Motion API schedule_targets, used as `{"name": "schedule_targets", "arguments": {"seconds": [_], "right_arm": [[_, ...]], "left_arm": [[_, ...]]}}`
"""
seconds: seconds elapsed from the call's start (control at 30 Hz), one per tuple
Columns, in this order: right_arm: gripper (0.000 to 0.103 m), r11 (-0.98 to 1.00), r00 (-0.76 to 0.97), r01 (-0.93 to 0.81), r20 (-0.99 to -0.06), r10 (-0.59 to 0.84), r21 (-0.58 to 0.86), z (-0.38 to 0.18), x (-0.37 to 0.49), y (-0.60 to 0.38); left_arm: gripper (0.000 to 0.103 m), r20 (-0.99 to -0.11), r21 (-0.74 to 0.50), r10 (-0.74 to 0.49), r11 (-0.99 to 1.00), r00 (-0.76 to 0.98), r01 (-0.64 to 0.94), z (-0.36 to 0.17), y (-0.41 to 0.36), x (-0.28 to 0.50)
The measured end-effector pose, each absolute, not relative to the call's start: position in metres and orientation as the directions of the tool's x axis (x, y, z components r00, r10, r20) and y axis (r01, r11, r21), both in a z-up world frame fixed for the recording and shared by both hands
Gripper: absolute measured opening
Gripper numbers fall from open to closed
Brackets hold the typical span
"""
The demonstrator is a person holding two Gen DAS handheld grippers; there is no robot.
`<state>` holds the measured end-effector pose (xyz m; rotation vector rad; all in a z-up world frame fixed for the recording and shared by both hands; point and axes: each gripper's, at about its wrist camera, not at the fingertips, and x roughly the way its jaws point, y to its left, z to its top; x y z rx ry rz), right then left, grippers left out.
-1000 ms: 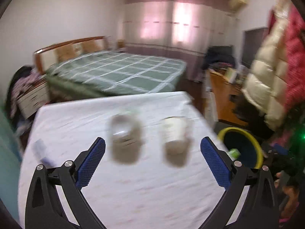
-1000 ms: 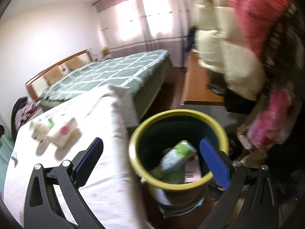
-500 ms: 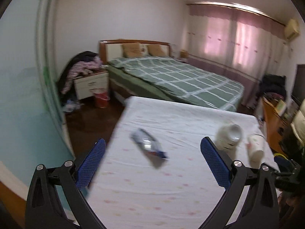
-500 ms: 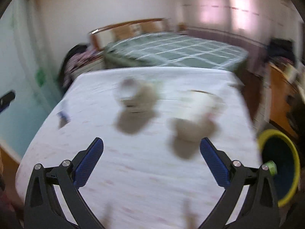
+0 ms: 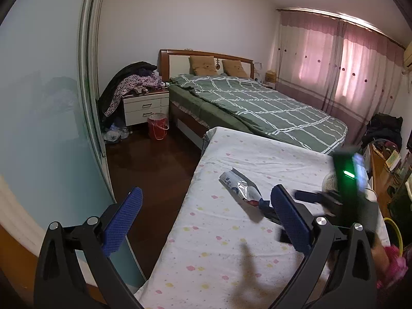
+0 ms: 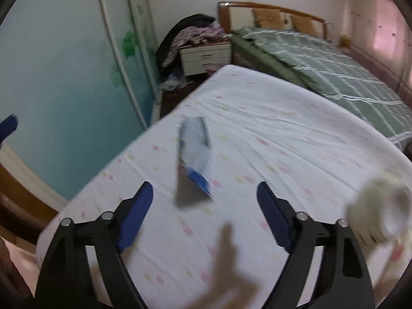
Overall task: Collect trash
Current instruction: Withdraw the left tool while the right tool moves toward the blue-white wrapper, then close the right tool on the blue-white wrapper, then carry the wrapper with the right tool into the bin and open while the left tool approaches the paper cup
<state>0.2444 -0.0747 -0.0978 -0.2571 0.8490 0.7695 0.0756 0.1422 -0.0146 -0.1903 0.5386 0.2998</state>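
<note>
A crumpled silver, white and blue wrapper [image 5: 242, 188] lies flat on the table's white dotted sheet [image 5: 231, 247]. My left gripper [image 5: 206, 219] is open and empty, with the wrapper ahead of it near its right finger. In the right wrist view the same wrapper [image 6: 194, 152] lies just beyond my right gripper [image 6: 204, 213]. That gripper's jaws are closing with nothing between the pads. A blurred white cup [image 6: 378, 213] lies at the right of the sheet [image 6: 283, 141]. The right tool's body with a green light [image 5: 347, 175] shows blurred over the table's right side.
A yellow-rimmed bin [image 5: 395, 234] peeks in at the right edge. Beyond the table stand a bed with a green checked cover [image 5: 257, 108], a white nightstand [image 5: 145, 108] piled with clothes and a red bucket [image 5: 157, 126]. Dark floor and a pale blue wall lie to the left.
The right view swung from over the bin across the table to the wrapper, and its jaws have narrowed. The left view swung left from the two cups to the wrapper.
</note>
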Motion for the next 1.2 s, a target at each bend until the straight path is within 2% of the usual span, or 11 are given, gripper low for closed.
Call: {"name": "schedule_targets", "arguments": {"seconds": [0.17,0.33,0.37,0.47,0.67,0.97,1.13,1.2], "right_arm": [[0.062,0.695,0.391,-0.718,-0.801,0.453,0.042,-0.117,0.264,-0.033],[0.058,0.701,0.395,-0.713,-0.816,0.423,0.018,-0.125,0.274,-0.017],[0.05,0.701,0.394,-0.713,-0.82,0.415,0.013,-0.127,0.274,-0.017],[0.036,0.706,0.405,-0.708,-0.821,0.403,-0.002,-0.129,0.276,-0.017],[0.035,0.731,0.415,-0.681,-0.8,0.432,0.041,-0.124,0.273,-0.046],[0.035,0.819,0.542,-0.566,-0.707,0.454,0.091,-0.083,0.221,-0.163],[0.035,0.91,0.661,-0.395,-0.649,0.377,0.126,-0.07,0.197,-0.253],[0.035,0.949,0.709,-0.289,-0.639,0.298,0.122,-0.069,0.192,-0.292]], "left_arm": [[0.098,-0.543,-0.108,0.225,0.937,0.809,-0.333,-0.017,0.144,0.073],[0.098,-0.551,-0.117,0.22,0.935,0.805,-0.335,-0.021,0.146,0.075],[0.098,-0.553,-0.119,0.218,0.935,0.804,-0.335,-0.023,0.146,0.075],[0.098,-0.559,-0.129,0.209,0.934,0.803,-0.333,-0.025,0.146,0.076],[0.098,-0.567,-0.135,0.186,0.94,0.803,-0.313,-0.031,0.138,0.083],[0.098,-0.573,-0.142,0.097,0.966,0.814,-0.216,-0.037,0.1,0.104],[0.098,-0.584,-0.133,0.025,0.983,0.811,-0.125,-0.042,0.059,0.124],[0.098,-0.584,-0.128,-0.003,0.988,0.812,-0.089,-0.041,0.042,0.13]]}}
